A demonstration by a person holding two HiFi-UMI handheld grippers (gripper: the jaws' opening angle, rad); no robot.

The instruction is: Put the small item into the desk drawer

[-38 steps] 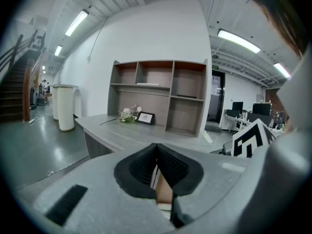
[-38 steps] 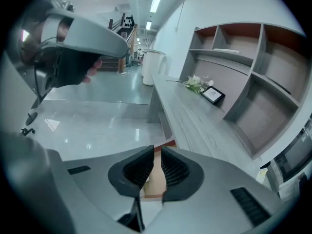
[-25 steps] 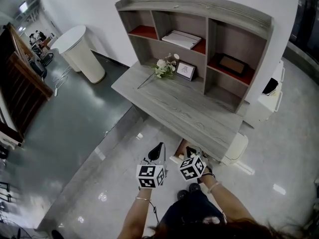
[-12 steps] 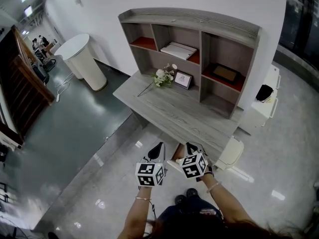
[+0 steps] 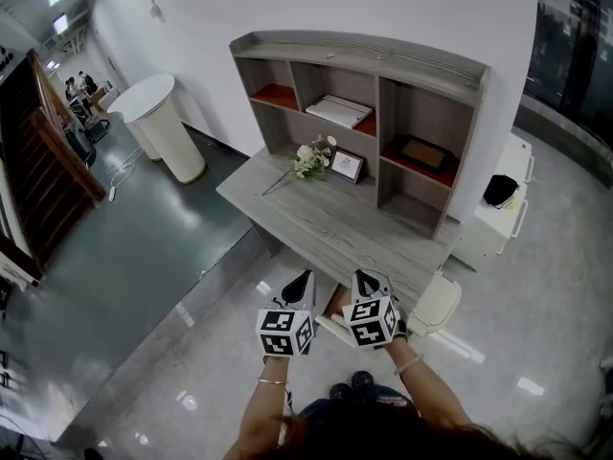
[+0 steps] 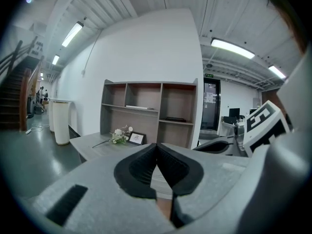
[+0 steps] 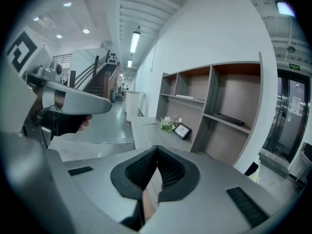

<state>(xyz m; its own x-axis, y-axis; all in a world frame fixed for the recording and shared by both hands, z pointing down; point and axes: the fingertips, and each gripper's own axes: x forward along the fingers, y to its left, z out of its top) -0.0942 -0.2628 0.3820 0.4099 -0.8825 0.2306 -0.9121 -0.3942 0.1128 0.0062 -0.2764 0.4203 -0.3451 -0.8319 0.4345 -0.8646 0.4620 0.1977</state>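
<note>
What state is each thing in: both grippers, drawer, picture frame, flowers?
left gripper: shut, empty.
right gripper: shut, empty.
drawer: seems pulled out under the desk, mostly hidden behind the grippers.
picture frame: upright on the desk.
flowers: lying on the desk.

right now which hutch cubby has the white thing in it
The upper middle cubby: a flat white stack lies there; the right cubby holds a dark flat thing.

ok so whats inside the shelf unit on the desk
In the shelf unit, a white flat stack lies in the upper middle compartment and a dark flat item on the right shelf. The top board covers the upper compartments' tops.
</note>
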